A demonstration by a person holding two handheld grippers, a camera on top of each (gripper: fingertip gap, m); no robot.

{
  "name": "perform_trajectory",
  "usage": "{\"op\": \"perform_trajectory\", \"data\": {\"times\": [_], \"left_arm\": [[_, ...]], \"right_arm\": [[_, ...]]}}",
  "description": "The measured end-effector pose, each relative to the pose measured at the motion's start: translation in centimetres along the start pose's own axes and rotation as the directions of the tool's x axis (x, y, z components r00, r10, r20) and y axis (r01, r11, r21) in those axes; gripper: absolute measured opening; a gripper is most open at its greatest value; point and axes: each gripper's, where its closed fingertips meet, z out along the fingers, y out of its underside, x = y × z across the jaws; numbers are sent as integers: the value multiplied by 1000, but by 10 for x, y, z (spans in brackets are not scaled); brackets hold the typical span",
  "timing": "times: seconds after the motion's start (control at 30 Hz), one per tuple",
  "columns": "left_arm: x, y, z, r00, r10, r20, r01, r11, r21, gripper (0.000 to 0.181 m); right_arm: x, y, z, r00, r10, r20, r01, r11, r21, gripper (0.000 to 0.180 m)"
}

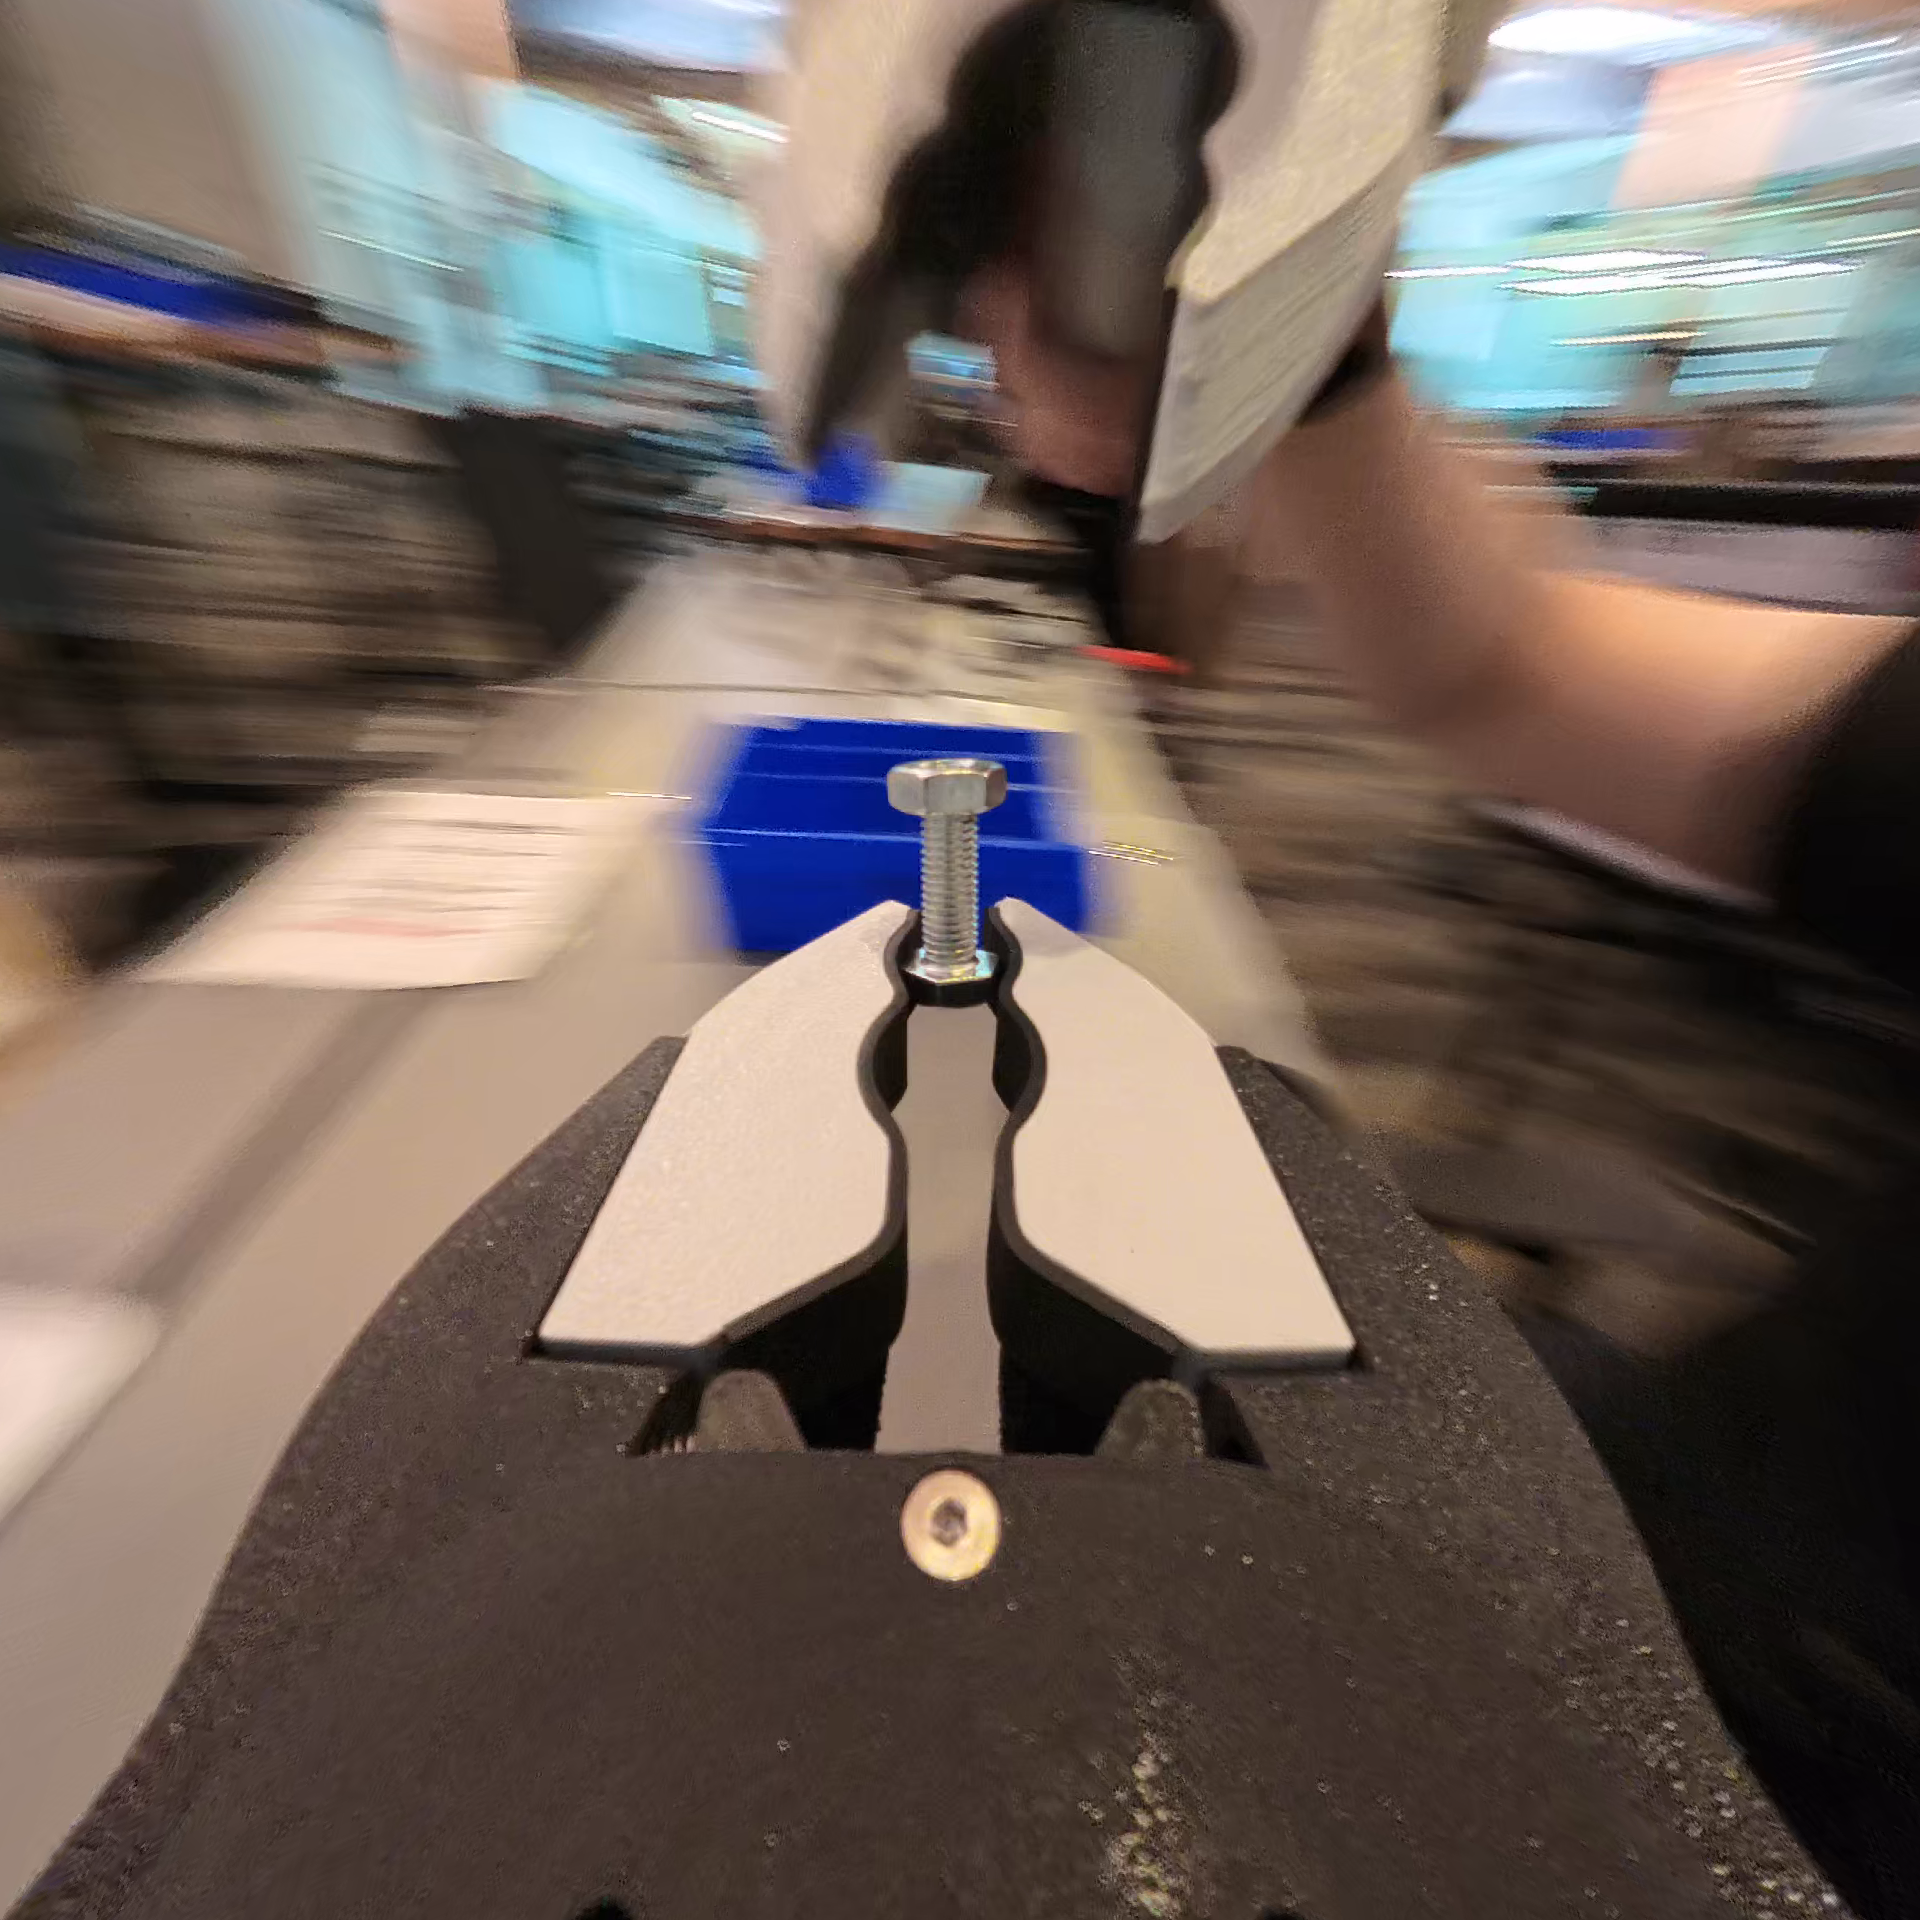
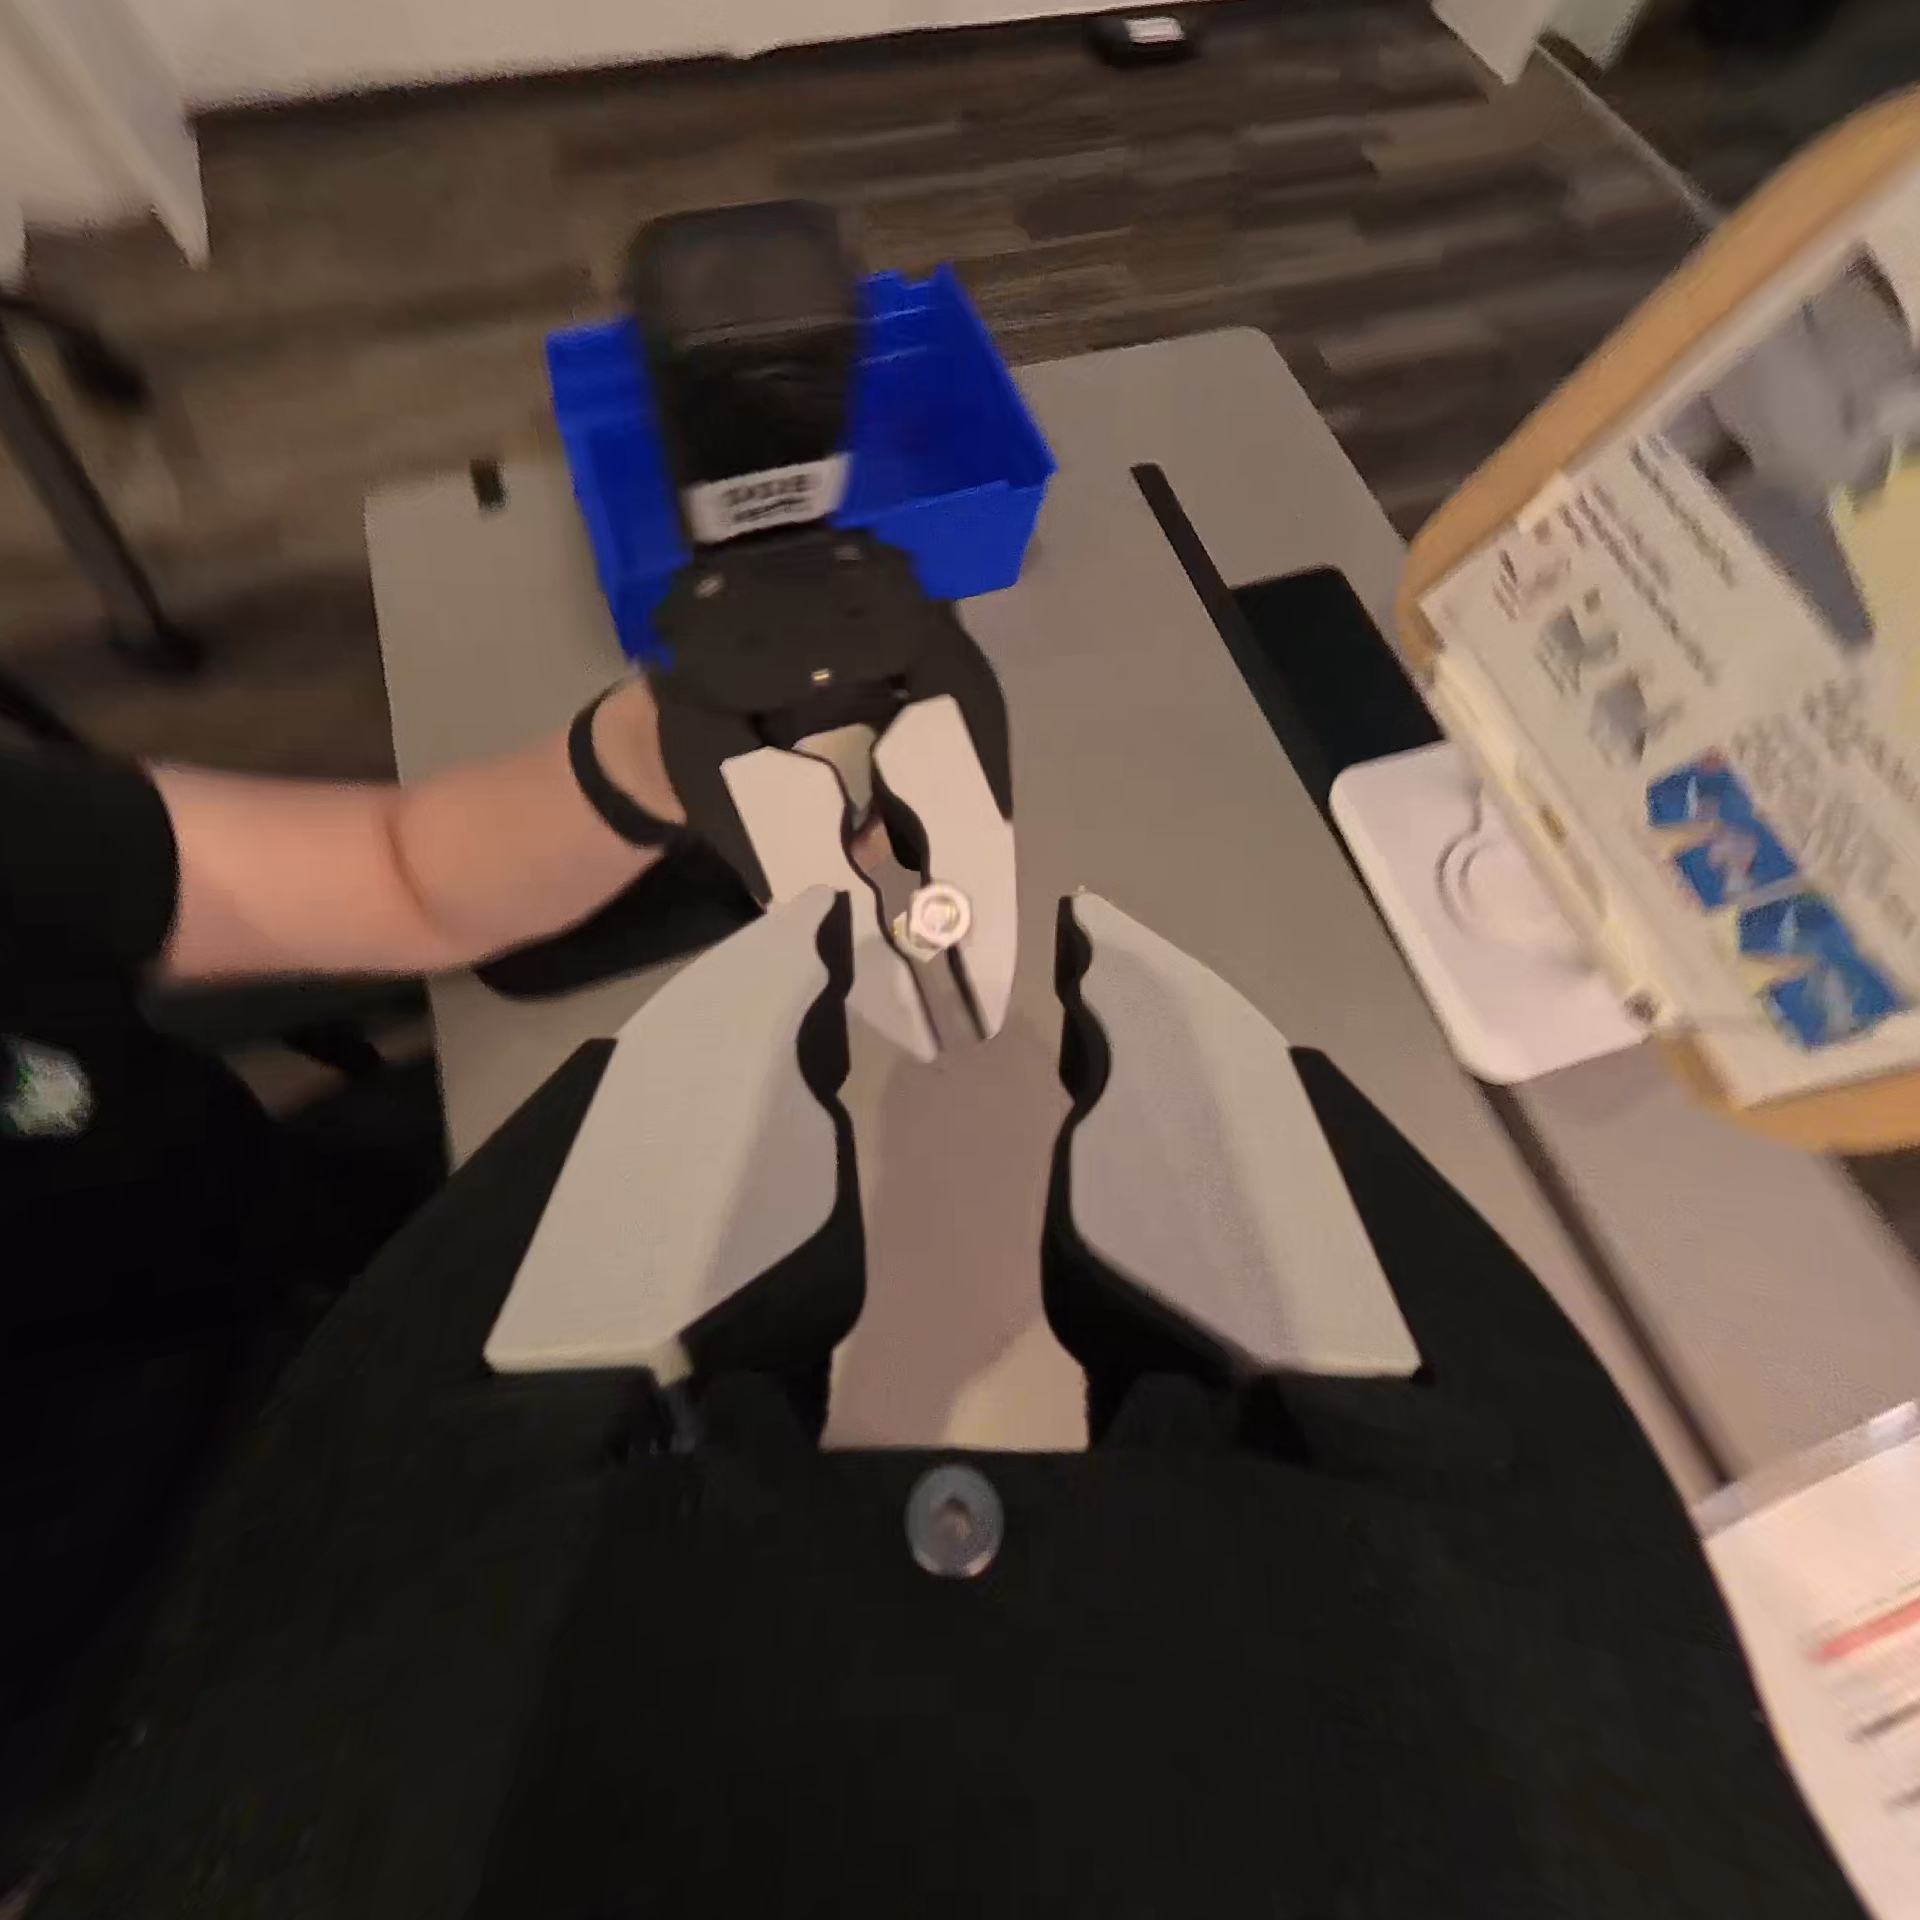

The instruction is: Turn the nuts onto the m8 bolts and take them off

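Note:
My left gripper [image 1: 951, 920] is shut on a silver hex nut [image 1: 948, 971] held in the notch near its fingertips. A silver M8 bolt [image 1: 945, 852] is threaded into the nut and stands upright, head on top. In the right wrist view the left gripper [image 2: 961, 1029] points toward the camera, and the bolt head [image 2: 940, 920] faces up at me. My right gripper [image 2: 954, 914] is open and empty, with its fingertips on either side of the bolt head, just above it. It also shows, blurred, overhead in the left wrist view [image 1: 1039, 260].
A blue bin [image 2: 935, 436] stands at the far end of the grey table [image 2: 1143, 727]. A wooden board with instruction sheets [image 2: 1662, 623] and a white tray [image 2: 1475, 914] are at the right. A person's forearm [image 2: 364, 862] reaches in from the left. Papers [image 2: 1829, 1621] lie at the lower right. One gripper's finger ends stand about 7 cm off the other's.

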Motion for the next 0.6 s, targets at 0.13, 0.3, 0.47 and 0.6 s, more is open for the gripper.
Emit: {"op": "perform_trajectory", "data": {"times": [0.13,0.3,0.47,0.6], "left_arm": [[-48,-12,-13,909,60,412,-78,997,27,11],[-68,-9,-22,724,264,637,-222,964,-147,11],[-65,-5,-17,715,275,642,-212,961,-177,11],[-68,-5,-20,690,301,659,-224,954,-201,11]], "right_arm": [[20,0,9,964,267,4,-267,964,-15,34],[28,1,29,932,362,-7,-361,928,-88,35],[37,6,43,925,375,-57,-379,912,-153,34],[27,9,51,919,395,2,-387,900,-202,32]]}}
